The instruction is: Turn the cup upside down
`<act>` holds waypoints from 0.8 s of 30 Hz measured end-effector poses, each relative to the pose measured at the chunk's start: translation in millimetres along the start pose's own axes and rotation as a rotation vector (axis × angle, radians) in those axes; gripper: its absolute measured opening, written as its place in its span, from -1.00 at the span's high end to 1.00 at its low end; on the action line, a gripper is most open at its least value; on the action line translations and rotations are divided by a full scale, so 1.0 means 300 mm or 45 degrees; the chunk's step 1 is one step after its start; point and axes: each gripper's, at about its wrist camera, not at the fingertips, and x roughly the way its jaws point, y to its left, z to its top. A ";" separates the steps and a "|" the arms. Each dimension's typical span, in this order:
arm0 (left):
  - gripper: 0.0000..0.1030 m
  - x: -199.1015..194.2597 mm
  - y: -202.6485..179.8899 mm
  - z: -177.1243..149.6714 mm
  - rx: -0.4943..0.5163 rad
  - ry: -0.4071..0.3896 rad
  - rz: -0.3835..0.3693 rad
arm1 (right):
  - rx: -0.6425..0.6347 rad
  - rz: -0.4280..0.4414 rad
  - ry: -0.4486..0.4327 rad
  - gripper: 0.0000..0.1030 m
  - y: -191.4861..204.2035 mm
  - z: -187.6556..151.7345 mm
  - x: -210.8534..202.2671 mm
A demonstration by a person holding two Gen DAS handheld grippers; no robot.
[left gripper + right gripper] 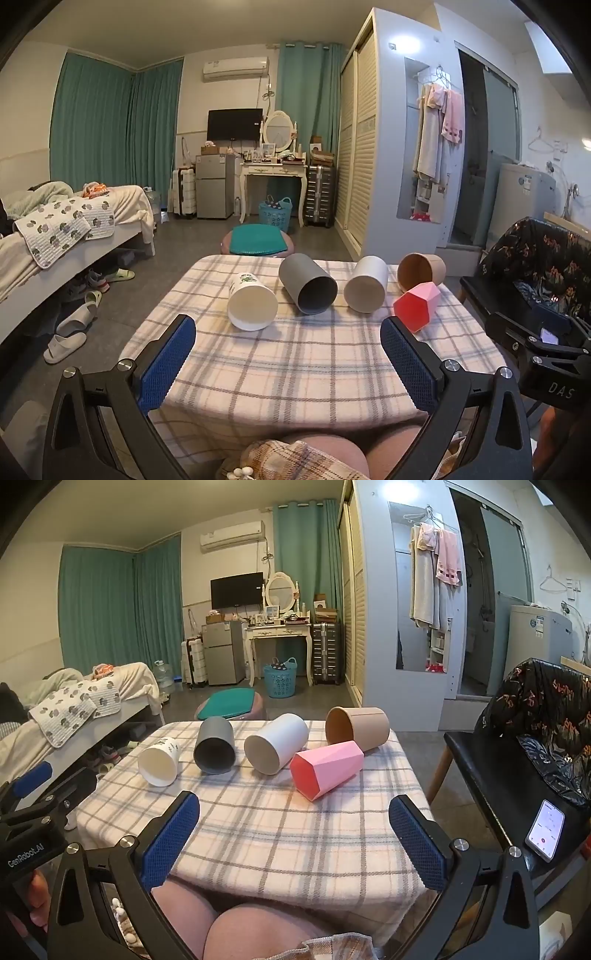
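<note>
Left wrist view: five cups lie on their sides across the checked bench (295, 362) — white cup (252, 303), grey cup (308, 284), cream cup (366, 285), brown cup (421, 269), pink cup (416, 309); left gripper (287, 332) jaws released, holding nothing
Right wrist view: right gripper (294, 814) jaws spread, empty, short of the pink cup (327, 768); phone (545, 835) on the chair (491, 775)

5 cups (277, 747) on sides, mouths twd camera.

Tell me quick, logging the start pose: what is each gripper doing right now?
Left gripper: open, fingers wide apart, holding nothing.
Right gripper: open, fingers wide apart, holding nothing.
</note>
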 end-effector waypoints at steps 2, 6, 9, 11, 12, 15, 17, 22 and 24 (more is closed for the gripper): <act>-1.00 0.004 -0.001 -0.005 0.001 -0.002 0.001 | 0.001 -0.001 0.002 -0.99 0.003 -0.006 -0.004; -1.00 -0.010 -0.006 0.000 0.002 -0.002 0.001 | 0.003 0.000 0.006 -0.99 0.001 -0.005 -0.004; -1.00 -0.011 -0.005 0.000 0.001 -0.002 -0.003 | 0.004 -0.001 0.008 -0.99 0.002 -0.003 -0.006; -1.00 -0.010 -0.006 -0.001 0.004 -0.002 -0.001 | 0.004 -0.003 0.009 -0.99 0.002 -0.003 -0.007; -1.00 -0.011 -0.006 -0.001 0.004 -0.003 -0.001 | 0.005 -0.004 0.010 -0.99 0.001 -0.004 0.002; -1.00 -0.011 -0.005 0.000 0.002 -0.003 -0.002 | 0.005 -0.003 0.012 -1.00 0.002 -0.002 0.002; -1.00 -0.011 -0.004 0.000 0.004 -0.003 -0.002 | 0.004 -0.002 0.013 -0.99 0.000 -0.003 0.000; -1.00 -0.011 -0.003 0.000 0.004 -0.003 -0.003 | 0.005 -0.005 0.017 -0.99 0.005 -0.016 0.010; -1.00 -0.012 -0.003 0.000 0.004 -0.003 -0.003 | 0.005 -0.007 0.017 -0.99 0.006 -0.015 0.010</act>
